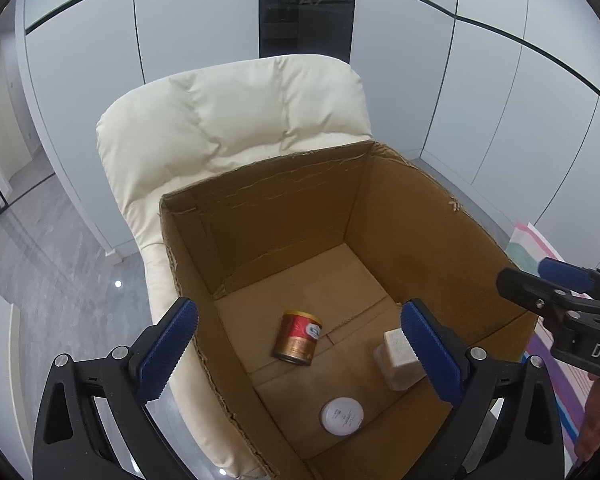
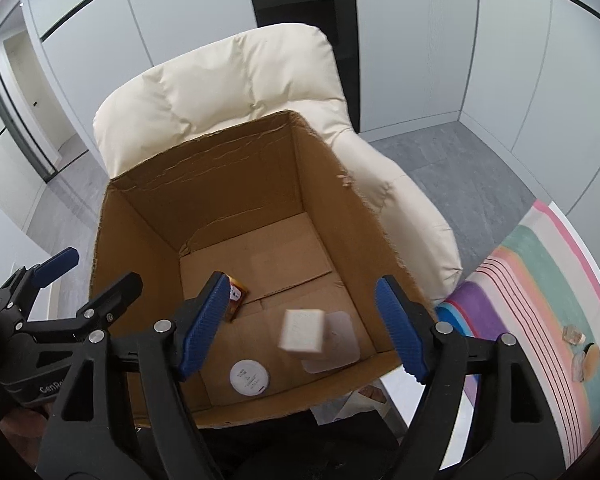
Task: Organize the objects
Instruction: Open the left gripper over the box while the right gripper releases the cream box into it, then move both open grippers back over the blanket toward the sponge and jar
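Both your hand-held grippers, left (image 1: 300,354) and right (image 2: 300,326), gape wide and empty above the cardboard box (image 2: 148,216), so the pale block (image 2: 303,331) drops in.

My right gripper (image 2: 302,326) stands open above the cardboard box (image 2: 340,216), nothing between its pads. Below it, a blurred white block (image 2: 302,330) is apart from both pads. A round white lid (image 2: 249,377) lies on the box floor.

Left claw (image 1: 300,354) angled steeply downward, jaws spread wide apart, gripping nothing. Right claw (image 2: 306,326) likewise tilted downward, jaws parted, pads pressing on nothing.
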The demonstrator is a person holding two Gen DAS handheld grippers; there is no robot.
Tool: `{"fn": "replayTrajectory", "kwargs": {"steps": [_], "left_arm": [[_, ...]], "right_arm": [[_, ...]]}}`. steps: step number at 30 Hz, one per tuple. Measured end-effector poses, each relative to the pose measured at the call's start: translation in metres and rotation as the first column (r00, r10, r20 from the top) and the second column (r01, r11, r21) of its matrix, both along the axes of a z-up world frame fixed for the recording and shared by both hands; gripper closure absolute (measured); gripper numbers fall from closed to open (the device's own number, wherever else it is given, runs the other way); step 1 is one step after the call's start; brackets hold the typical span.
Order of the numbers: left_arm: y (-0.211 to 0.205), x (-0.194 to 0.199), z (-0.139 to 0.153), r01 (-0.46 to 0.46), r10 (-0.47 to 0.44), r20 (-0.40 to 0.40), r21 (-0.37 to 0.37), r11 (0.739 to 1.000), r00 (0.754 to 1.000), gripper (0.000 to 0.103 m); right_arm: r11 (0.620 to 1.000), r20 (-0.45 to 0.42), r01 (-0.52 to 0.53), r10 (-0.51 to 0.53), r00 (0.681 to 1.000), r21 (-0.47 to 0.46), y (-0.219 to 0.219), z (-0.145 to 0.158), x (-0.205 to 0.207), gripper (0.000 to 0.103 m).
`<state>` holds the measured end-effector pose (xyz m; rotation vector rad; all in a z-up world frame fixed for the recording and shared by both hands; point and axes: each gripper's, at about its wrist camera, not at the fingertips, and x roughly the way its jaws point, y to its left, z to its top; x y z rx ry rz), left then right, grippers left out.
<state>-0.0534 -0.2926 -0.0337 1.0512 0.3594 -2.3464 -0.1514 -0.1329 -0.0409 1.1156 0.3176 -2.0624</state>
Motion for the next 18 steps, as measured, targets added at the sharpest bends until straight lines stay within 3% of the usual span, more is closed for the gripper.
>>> {"fn": "replayTrajectory", "kwargs": {"steps": [18], "left_arm": [[0.049, -0.041, 0.003, 0.083, -0.083, 0.0, -0.041, 0.996, 0.997, 0.0]], "right_arm": [[0.99, -0.03, 0.142, -0.142, 0.989, 0.004, 0.065, 0.0, -0.028, 0.008]]}}
